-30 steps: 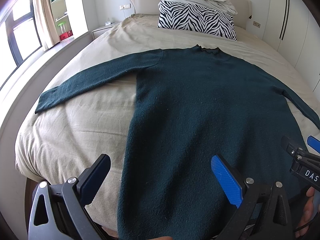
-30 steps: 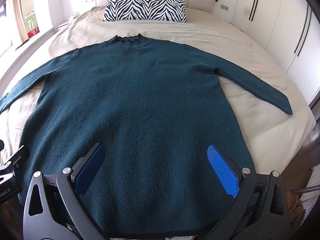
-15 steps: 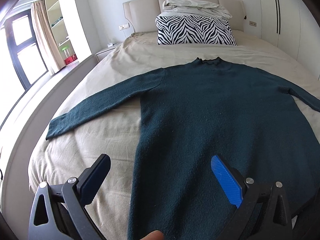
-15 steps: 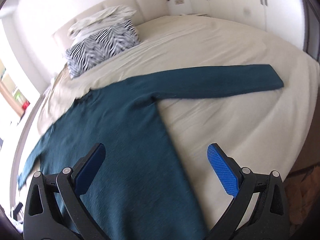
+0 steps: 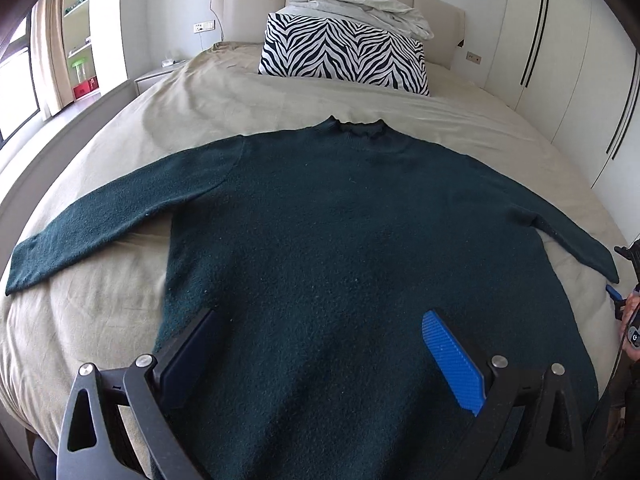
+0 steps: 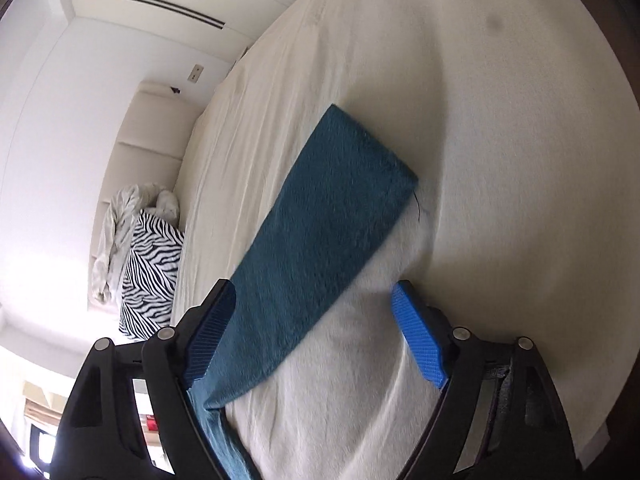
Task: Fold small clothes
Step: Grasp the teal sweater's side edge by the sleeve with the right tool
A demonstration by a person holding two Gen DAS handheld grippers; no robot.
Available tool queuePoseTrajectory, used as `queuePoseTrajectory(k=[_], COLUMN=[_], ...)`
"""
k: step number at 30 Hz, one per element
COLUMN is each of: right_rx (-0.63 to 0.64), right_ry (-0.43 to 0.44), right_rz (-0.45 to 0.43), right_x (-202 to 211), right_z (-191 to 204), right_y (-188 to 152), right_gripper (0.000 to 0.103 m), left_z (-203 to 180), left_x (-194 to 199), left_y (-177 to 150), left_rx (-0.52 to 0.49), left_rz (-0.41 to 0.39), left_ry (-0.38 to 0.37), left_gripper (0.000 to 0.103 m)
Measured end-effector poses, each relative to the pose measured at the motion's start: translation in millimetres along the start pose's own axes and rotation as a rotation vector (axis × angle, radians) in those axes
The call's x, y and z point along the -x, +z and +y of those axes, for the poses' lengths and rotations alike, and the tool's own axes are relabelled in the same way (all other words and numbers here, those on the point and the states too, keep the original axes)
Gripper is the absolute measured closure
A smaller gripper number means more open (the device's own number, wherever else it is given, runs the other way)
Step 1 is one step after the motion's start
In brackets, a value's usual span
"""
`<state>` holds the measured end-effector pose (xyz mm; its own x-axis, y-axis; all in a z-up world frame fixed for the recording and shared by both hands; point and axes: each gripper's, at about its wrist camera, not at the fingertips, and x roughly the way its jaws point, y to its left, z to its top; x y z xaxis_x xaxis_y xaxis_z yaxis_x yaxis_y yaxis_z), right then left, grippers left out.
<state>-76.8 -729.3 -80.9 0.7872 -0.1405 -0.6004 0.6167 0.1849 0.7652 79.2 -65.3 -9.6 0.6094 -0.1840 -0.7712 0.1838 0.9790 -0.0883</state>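
The right gripper (image 6: pixel 316 332) has been swung out to the sweater's (image 5: pixel 360 260) right sleeve (image 6: pixel 320 240), and its jaws have just been closing, with the sleeve between them but seemingly not yet pinched. A sleeve fold is judged imminent. The left gripper (image 5: pixel 320 364) is held open over the hem. The dark teal, fuzzy knit is spread flat on the beige bed (image 5: pixel 200 112), below a zebra-striped pillow (image 5: pixel 344 56).

sweater (image 5: pixel 352 248) flat on bed (image 5: pixel 224 96)
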Motion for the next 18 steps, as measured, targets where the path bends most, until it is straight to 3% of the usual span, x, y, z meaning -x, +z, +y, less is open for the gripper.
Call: queuePoseTrajectory(k=[2,5,8,10,14,18], right_rx=[-0.024,-0.024,-0.019,0.002,0.096,0.381], right_ry=[0.005,0.000,-0.030,-0.055,-0.110,-0.073], right_rz=[-0.015,-0.018,-0.022,-0.019,-0.001,0.035], right_x=[-9,-28,-45,-56,-81,-97], right_z=[-1,2,1,2,43,137], right_y=[16,37,57,70,69,29], right_gripper=[0.023,0.029,0.052,0.076,0.091,0.094], left_z=[-4,-5,-5,-3,5,23], left_x=[-5,-14,-26,-35,-57,-74], left_y=[6,16,25,30,38,45], left_rx=[0.003,0.036,0.059,0.086,0.164,0.275], left_rz=[-0.006,0.002,0.020,0.041,0.086,0.106], left_ry=[-0.016,-0.112,-0.173,-0.220,-0.313,-0.395], left_gripper=[0.000,0.000,0.004,0.010,0.021,0.024])
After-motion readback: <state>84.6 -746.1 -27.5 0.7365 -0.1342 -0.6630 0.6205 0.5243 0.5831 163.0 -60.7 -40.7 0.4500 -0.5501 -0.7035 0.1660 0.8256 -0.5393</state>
